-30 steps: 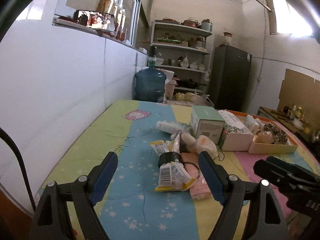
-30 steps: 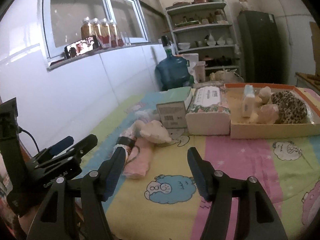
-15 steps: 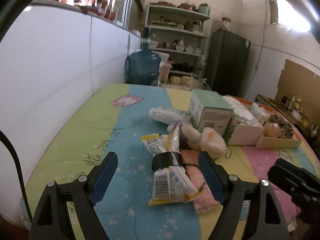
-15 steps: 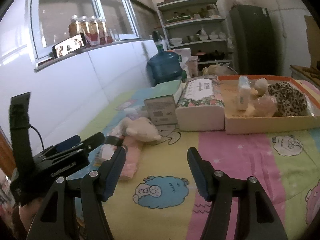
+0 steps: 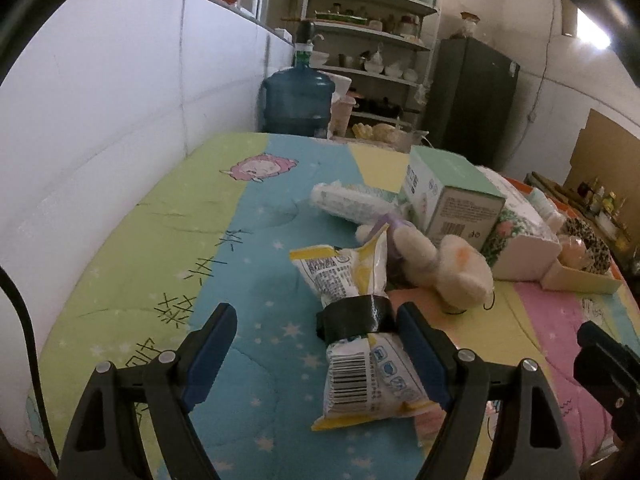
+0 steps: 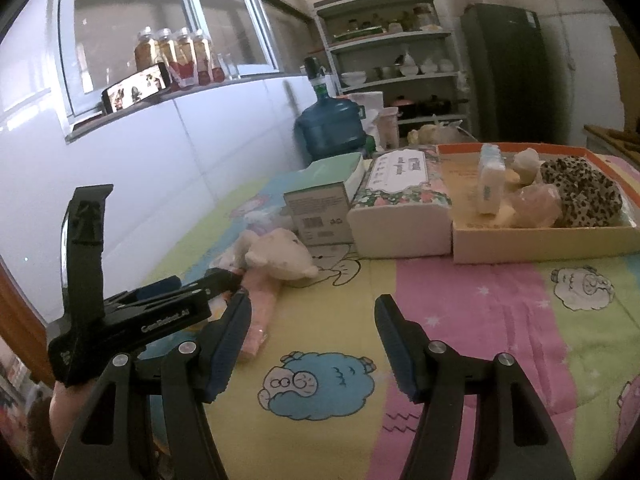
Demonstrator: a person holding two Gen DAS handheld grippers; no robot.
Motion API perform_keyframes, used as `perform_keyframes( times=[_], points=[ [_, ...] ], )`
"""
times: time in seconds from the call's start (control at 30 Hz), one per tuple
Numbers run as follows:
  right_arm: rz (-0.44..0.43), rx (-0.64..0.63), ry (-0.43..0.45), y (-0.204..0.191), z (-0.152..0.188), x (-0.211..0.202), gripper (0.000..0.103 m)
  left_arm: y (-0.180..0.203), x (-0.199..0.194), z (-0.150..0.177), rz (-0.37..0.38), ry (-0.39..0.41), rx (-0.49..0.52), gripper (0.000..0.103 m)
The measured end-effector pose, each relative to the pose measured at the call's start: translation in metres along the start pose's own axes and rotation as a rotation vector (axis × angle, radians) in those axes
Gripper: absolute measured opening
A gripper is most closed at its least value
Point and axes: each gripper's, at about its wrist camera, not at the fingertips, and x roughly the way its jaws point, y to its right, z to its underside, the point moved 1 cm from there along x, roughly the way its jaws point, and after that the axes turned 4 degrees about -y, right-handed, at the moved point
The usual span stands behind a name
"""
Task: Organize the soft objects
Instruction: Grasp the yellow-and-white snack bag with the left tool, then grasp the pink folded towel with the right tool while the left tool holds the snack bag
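A: Where does the left gripper (image 5: 316, 338) stand?

B: Low in the left wrist view, its blue-padded fingers (image 5: 210, 346) spread wide. Between them, nearer the right finger, lies the yellow-and-white plastic snack packet bound with a black band (image 5: 356, 332), flat on the pastel cartoon-print table cover (image 5: 168, 240). Neither pad visibly touches it.

A: And the right gripper (image 6: 312, 340)?

B: Also spread, holding nothing, at the bottom of the right wrist view over a blue sheep print. The left gripper's black body shows at lower left of that frame.

A: The other soft things?

B: A cream plush toy (image 5: 440, 264) lies just right of centre in the left view, touching the packet's upper end. A pink folded cloth (image 6: 260, 312) lies beneath it, running toward the lower left in the right view. A clear-wrapped white roll (image 5: 348, 204) lies behind, beside the mint-green cardboard box (image 5: 448, 200).

A: The tray?

B: The shallow orange-rimmed cardboard tray (image 6: 540, 240) sits at the right of the right view, holding a leopard-print fabric piece (image 6: 580, 196), pinkish lumps and a small white pack. A floral tissue box (image 6: 400, 208) stands between it and the mint-green box.
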Motion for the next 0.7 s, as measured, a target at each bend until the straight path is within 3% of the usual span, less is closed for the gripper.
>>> perform_keyframes(
  times=[0.2, 0.37, 0.47, 0.7],
  points=[
    [-0.012, 0.002, -0.021, -0.004, 0.004, 0.007, 0.066, -0.003, 0.01, 0.001, 0.071, -0.065, -0.015, 0.082],
    [-0.02, -0.001, -0.052, -0.007, 0.006, 0.015, 0.066, -0.007, 0.004, 0.004, 0.127, -0.019, -0.031, 0.059],
    [-0.027, -0.004, -0.075, -0.011, 0.007, 0.02, 0.066, -0.006, -0.002, 0.007, 0.122, 0.0, -0.031, 0.045],
    [-0.034, -0.039, -0.143, -0.024, 0.004, 0.038, 0.066, -0.011, -0.009, 0.011, 0.141, 0.015, -0.041, 0.04]
  ],
)
